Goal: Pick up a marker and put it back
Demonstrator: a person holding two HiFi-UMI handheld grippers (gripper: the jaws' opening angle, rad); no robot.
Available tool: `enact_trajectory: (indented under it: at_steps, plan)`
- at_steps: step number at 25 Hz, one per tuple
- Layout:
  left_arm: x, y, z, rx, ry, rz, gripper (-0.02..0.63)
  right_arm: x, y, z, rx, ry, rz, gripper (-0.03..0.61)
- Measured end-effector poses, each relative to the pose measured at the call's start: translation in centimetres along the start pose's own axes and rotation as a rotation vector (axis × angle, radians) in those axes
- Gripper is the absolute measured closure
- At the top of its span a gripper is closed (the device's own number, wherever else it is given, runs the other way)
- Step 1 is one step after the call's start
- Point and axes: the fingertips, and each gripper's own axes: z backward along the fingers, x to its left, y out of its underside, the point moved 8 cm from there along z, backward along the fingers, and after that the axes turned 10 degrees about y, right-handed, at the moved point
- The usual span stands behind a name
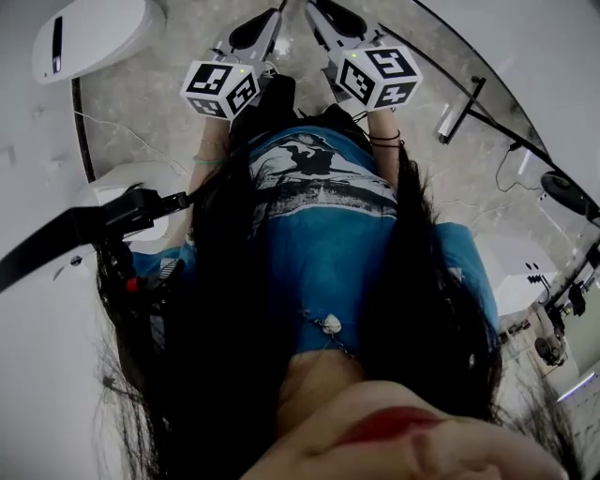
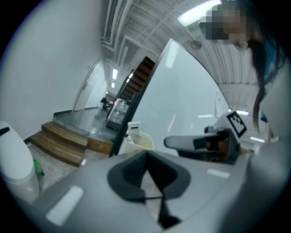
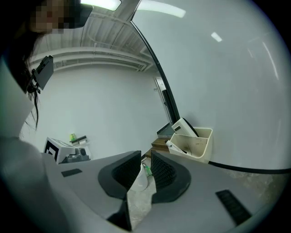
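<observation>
No marker is in either gripper. A cream holder [image 3: 193,143] hangs on the white wall and holds an eraser [image 3: 186,127] and what looks like a marker [image 3: 176,148]; the holder [image 2: 136,139] is also in the left gripper view. My left gripper [image 1: 267,26] and right gripper [image 1: 323,21] are held side by side out in front of the person's blue shirt, well away from the holder. The left gripper's [image 2: 145,159] pads meet at the tips. Those of the right gripper [image 3: 145,158] stand a narrow gap apart with nothing between them.
Wooden steps [image 2: 63,141] rise at the left, with a staircase [image 2: 136,82] behind the slanted white wall. A white rounded unit [image 1: 94,33] stands on the stone floor, beside a small green bottle [image 2: 38,168]. A black arm-like part [image 1: 84,225] juts in from the left.
</observation>
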Motion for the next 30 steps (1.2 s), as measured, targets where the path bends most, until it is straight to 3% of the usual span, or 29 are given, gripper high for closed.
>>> enact_trajectory:
  at_steps: [8, 19, 24, 30]
  plan:
    - [-14.8, 6.6, 1.4, -0.056, -0.043, -0.029, 0.614, -1.8, 5.9, 15.7, -0.037, -0.055, 0.009, 0.508]
    - [-31.5, 15.3, 2.4, -0.066, -0.160, -0.022, 0.614, -6.2, 11.6, 31.3, -0.043, -0.134, 0.035, 0.528]
    - [-35.6, 17.0, 5.6, -0.069, -0.215, -0.029, 0.614, -4.6, 13.7, 34.3, -0.024, -0.189, 0.030, 0.532]
    - [-36.6, 17.9, 8.5, -0.091, -0.257, -0.019, 0.614, -2.5, 14.9, 34.9, -0.003, -0.212, 0.045, 0.537]
